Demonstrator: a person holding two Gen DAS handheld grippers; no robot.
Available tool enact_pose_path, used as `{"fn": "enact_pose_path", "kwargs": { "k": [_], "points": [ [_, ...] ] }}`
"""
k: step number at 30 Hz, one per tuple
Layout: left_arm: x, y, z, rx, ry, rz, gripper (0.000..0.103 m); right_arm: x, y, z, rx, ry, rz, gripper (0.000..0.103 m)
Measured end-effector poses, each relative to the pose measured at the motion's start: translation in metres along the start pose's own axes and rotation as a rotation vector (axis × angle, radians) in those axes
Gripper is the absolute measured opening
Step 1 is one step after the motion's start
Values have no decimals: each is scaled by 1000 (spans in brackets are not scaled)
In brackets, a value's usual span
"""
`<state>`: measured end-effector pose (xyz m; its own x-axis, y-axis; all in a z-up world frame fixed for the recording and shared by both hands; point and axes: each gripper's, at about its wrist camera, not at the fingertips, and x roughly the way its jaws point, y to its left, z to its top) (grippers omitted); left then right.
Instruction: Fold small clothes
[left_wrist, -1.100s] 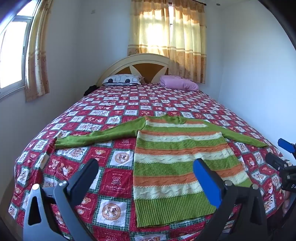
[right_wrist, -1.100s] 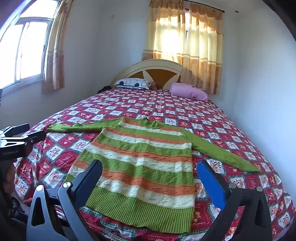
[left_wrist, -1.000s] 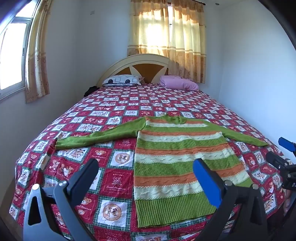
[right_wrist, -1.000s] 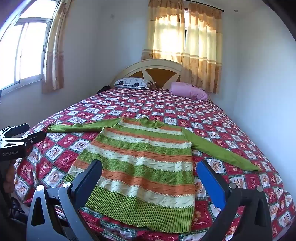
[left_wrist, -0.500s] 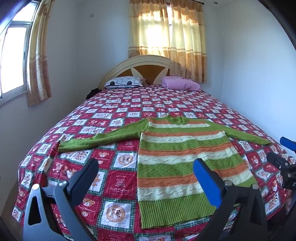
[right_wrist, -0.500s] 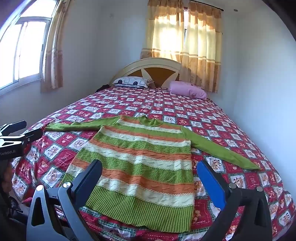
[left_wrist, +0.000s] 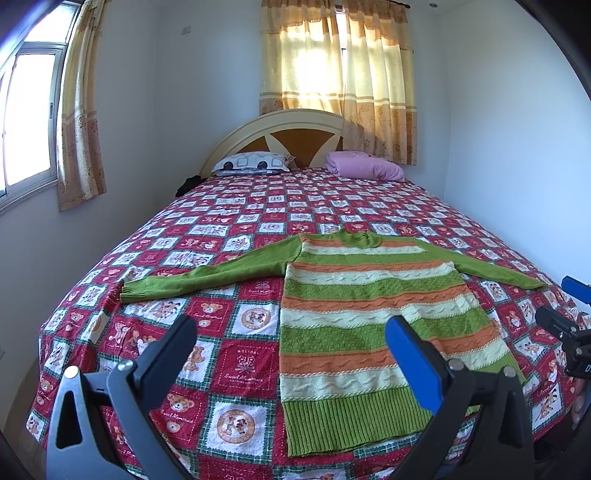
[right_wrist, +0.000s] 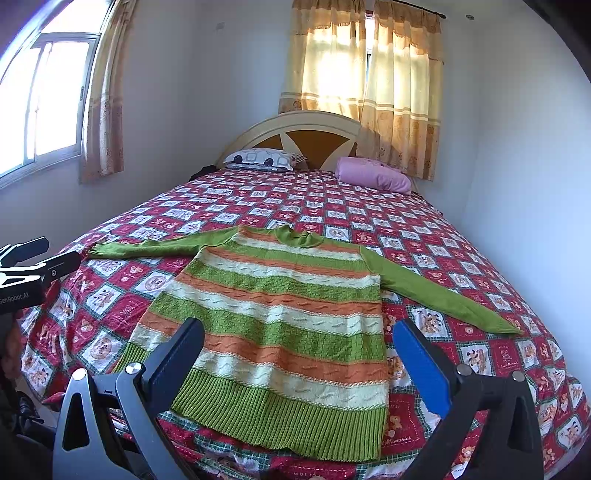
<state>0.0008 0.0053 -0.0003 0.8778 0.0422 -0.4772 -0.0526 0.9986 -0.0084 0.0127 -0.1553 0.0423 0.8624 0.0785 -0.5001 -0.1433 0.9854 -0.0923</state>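
Knitted striped sweater (right_wrist: 280, 317) lies flat by the bed's (left_wrist: 332, 206) foot edge; both grippers' fingers (left_wrist: 413, 362) gape wide and empty, so pinch each sleeve cuff and fold inward.

A sweater (left_wrist: 365, 314) lies flat on the bed (left_wrist: 236, 229), at its near end, with the hem toward the cameras and the collar toward the headboard (left_wrist: 295, 136). Its two sleeves are spread out to either side, the left one reaching toward the bed's left edge. Two pillows rest at the far end against the headboard, one pillow (left_wrist: 251, 164) on the left, the other pillow (left_wrist: 364, 168) on the right. Behind the headboard hang curtains (left_wrist: 338, 77); a window (left_wrist: 26, 118) sits in the left wall. The left gripper (left_wrist: 290, 354) hangs before the sweater's left half, the right gripper (right_wrist: 297, 356) before its hem, each with fingers spread apart above the bed.
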Motion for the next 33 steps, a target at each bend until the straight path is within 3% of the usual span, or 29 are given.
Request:
{"fn": "enact_pose_path", "kwargs": {
  "k": [33],
  "points": [
    [0, -1, 0, 0, 2, 2, 103, 1, 1, -5, -5, 7, 5, 102]
  ]
}}
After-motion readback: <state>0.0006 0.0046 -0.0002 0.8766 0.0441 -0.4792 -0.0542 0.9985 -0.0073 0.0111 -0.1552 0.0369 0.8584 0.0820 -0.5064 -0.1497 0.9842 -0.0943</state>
